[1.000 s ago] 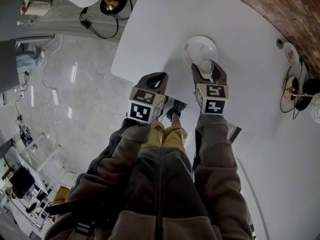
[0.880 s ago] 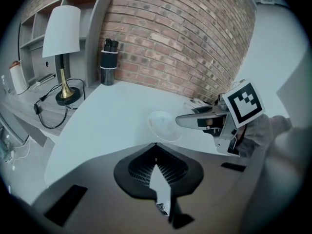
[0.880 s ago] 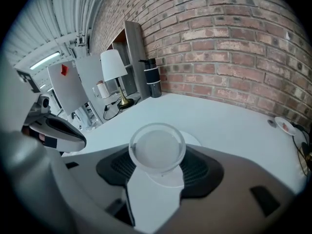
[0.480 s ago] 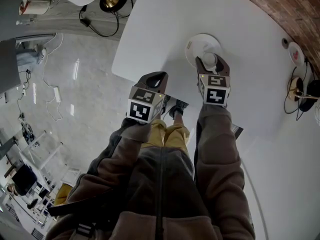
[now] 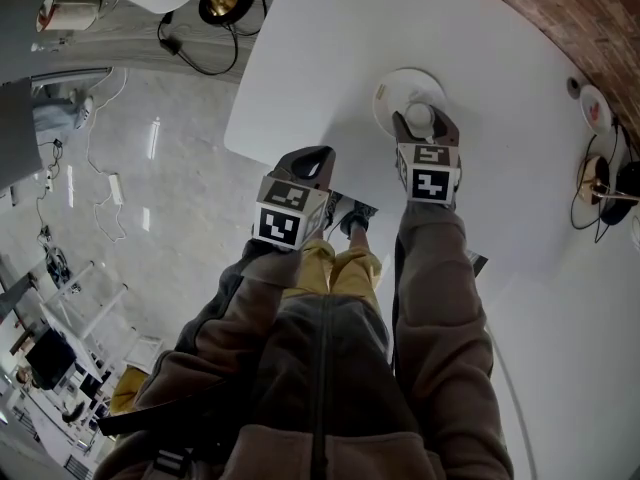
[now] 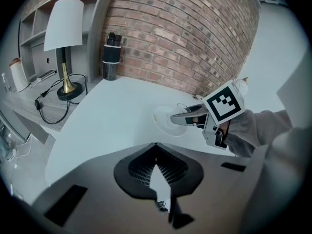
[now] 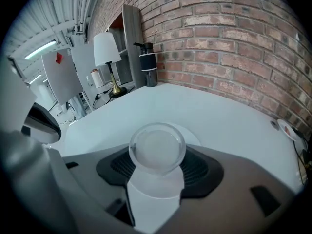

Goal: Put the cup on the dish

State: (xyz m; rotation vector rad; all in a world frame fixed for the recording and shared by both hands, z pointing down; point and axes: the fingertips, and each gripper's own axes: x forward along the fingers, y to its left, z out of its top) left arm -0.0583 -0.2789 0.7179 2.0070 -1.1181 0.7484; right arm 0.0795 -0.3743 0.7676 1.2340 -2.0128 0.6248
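Note:
A clear cup (image 7: 157, 147) sits upright between the jaws of my right gripper (image 5: 421, 121), which is shut on it. The cup (image 5: 418, 115) is over the near part of a white round dish (image 5: 395, 86) on the white table (image 5: 330, 58). In the right gripper view the dish (image 7: 194, 134) shows just behind the cup. From the side, the right gripper (image 6: 181, 119) reaches over the dish (image 6: 162, 121); I cannot tell whether the cup touches it. My left gripper (image 5: 312, 156) hangs shut and empty at the table's near edge, left of the dish.
A brick wall (image 6: 185, 38) curves behind the table. A lamp with a white shade (image 6: 63, 18) and a black bottle (image 6: 110, 56) stand at the far left. A small white round object (image 5: 596, 109) and dark gear (image 5: 605, 183) lie at the right. My legs are below the table edge.
My right gripper has carried the cup a little farther over the dish and lower toward it. The left gripper has stayed where it was.

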